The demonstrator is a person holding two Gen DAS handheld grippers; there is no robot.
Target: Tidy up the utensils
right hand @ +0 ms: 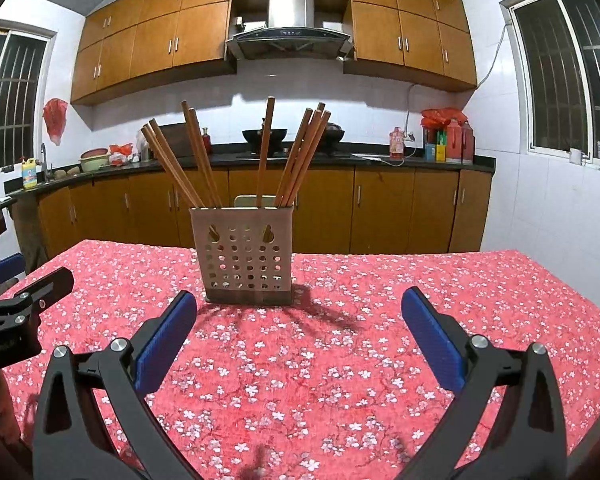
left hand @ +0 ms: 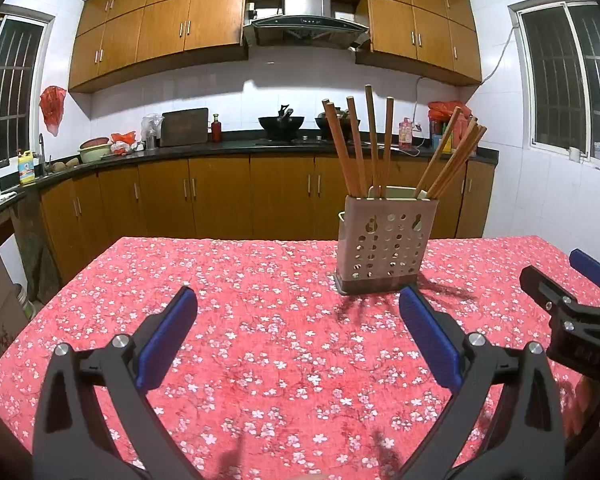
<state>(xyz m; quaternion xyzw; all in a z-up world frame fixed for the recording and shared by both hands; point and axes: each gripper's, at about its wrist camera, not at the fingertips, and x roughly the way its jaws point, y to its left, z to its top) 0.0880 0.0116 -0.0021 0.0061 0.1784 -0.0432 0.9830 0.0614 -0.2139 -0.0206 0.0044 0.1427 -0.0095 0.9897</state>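
Observation:
A perforated metal utensil holder (left hand: 386, 242) stands upright on the red floral tablecloth (left hand: 260, 304). Several wooden chopsticks (left hand: 374, 144) stand in it, fanned out. My left gripper (left hand: 298, 304) is open and empty, low over the cloth, short of the holder and to its left. In the right wrist view the holder (right hand: 246, 254) with its chopsticks (right hand: 264, 156) stands straight ahead. My right gripper (right hand: 300, 308) is open and empty just in front of it. Each gripper shows at the other view's edge: the right one (left hand: 560, 292), the left one (right hand: 24, 284).
The table's far edge (right hand: 380, 256) lies just behind the holder. Beyond it are kitchen counters (left hand: 220, 148) with woks, bottles and bowls, and wooden cabinets. Windows flank both sides.

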